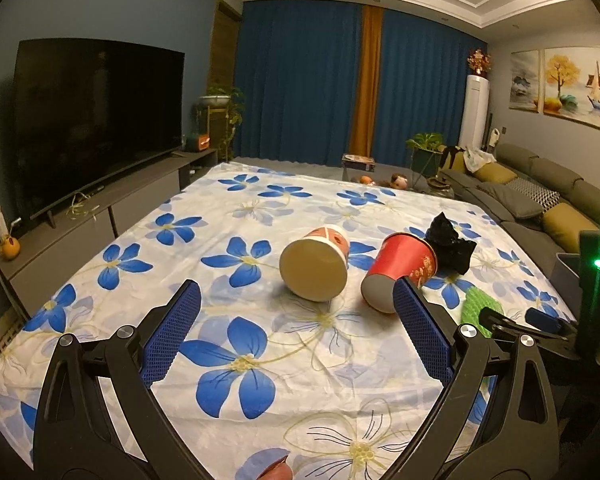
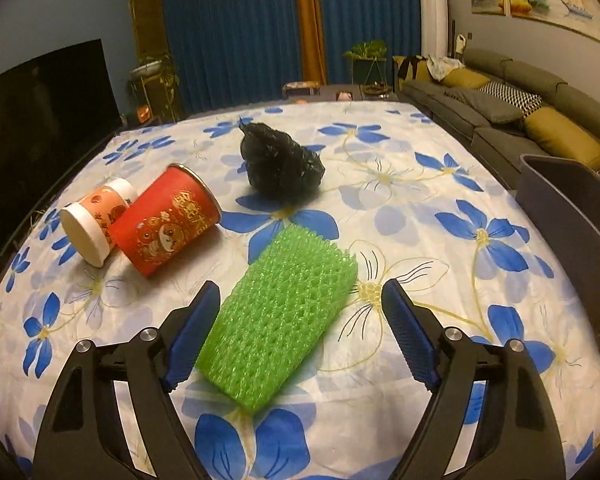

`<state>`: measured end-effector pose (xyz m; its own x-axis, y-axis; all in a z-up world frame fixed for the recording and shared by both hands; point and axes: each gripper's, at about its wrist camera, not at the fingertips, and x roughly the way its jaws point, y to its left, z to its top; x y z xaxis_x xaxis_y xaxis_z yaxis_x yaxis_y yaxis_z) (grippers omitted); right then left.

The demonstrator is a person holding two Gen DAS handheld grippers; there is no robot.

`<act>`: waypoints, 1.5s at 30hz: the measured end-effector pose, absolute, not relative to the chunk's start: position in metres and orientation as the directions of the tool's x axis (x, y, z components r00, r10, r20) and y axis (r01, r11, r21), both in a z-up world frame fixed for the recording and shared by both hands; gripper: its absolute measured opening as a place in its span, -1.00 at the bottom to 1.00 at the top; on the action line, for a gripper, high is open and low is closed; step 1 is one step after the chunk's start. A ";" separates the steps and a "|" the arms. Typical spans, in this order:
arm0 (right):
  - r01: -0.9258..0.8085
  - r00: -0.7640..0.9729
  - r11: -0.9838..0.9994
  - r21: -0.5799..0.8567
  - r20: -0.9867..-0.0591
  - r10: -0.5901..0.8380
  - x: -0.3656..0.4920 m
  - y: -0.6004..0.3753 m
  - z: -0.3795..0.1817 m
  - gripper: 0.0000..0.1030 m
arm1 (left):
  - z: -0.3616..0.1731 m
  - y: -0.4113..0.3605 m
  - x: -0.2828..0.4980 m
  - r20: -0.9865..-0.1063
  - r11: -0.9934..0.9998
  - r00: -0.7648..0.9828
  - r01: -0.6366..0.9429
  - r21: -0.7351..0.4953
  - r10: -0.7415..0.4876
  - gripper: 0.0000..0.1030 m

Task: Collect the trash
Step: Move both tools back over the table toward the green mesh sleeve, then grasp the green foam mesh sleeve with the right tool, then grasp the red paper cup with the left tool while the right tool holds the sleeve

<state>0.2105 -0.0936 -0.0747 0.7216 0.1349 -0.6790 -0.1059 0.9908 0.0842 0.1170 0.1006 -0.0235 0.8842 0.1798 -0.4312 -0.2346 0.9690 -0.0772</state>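
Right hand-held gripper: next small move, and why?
Probably ease the right hand-held gripper forward and down, then close on the green foam mesh sleeve. Its jaws are open, the sleeve lies flat on the floral tablecloth between the fingers, nearer the left one, and nothing is held.

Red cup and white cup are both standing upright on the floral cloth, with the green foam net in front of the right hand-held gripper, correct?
Not quite: the red cup and white cup lie tipped on their sides on the floral cloth, as the right wrist view shows. The green foam net is in front of the right hand-held gripper.
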 end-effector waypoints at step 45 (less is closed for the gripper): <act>-0.190 0.776 0.953 0.236 -0.559 0.293 0.186 -0.146 -0.039 -0.73 | -0.046 0.042 0.233 -0.561 0.997 0.827 0.009 -0.072 -0.048 0.84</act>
<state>0.1862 -0.1455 -0.0394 0.7761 0.2927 -0.5586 -0.1897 0.9531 0.2359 0.2325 0.0418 -0.0464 0.8267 -0.0477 -0.5606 0.0089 0.9974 -0.0716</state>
